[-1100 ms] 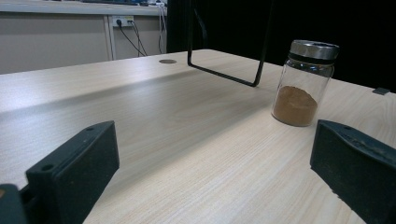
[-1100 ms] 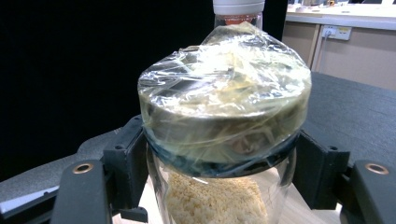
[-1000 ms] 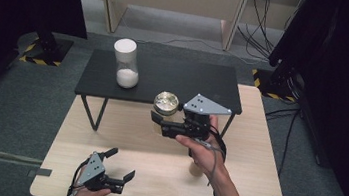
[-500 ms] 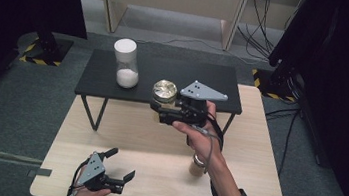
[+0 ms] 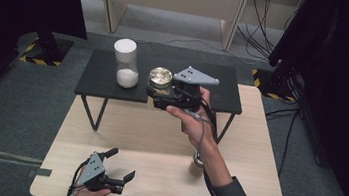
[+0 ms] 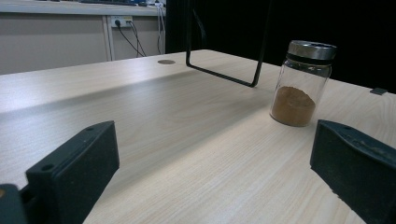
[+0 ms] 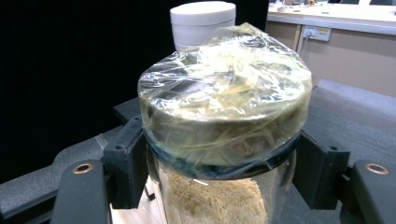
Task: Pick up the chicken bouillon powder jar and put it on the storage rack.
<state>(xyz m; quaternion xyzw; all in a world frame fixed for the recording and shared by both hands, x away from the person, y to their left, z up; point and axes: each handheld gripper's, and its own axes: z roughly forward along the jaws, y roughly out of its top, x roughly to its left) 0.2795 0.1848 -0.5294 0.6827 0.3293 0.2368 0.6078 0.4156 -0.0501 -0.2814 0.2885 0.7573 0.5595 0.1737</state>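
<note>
Held thing: the film-capped jar (image 7: 224, 140) with pale grains inside sat upright between the jaws of the right gripper (image 5: 155, 94), its long axis vertical.
Right gripper state: pinching the jar just under its wrapped lid, one pad on each side.
Where the jar was: lifted off the wooden table (image 5: 157, 141), at the near edge of the black raised shelf (image 5: 99, 76), beyond the gripper's body.
Deciding relation: the shelf top lay ahead of and just below the jar; the white-lidded jar (image 5: 126, 64) stood farther ahead and well apart to one side.
Judgement: setting it down called for carrying forward over the edge, then lowering with the jar kept upright.
Left gripper (image 5: 118, 169) state: spread, empty, low over the wooden table.
Its nearest thing: the brown-powder jar (image 6: 302, 84), ahead and apart.
Nearer hand: the right.
</note>
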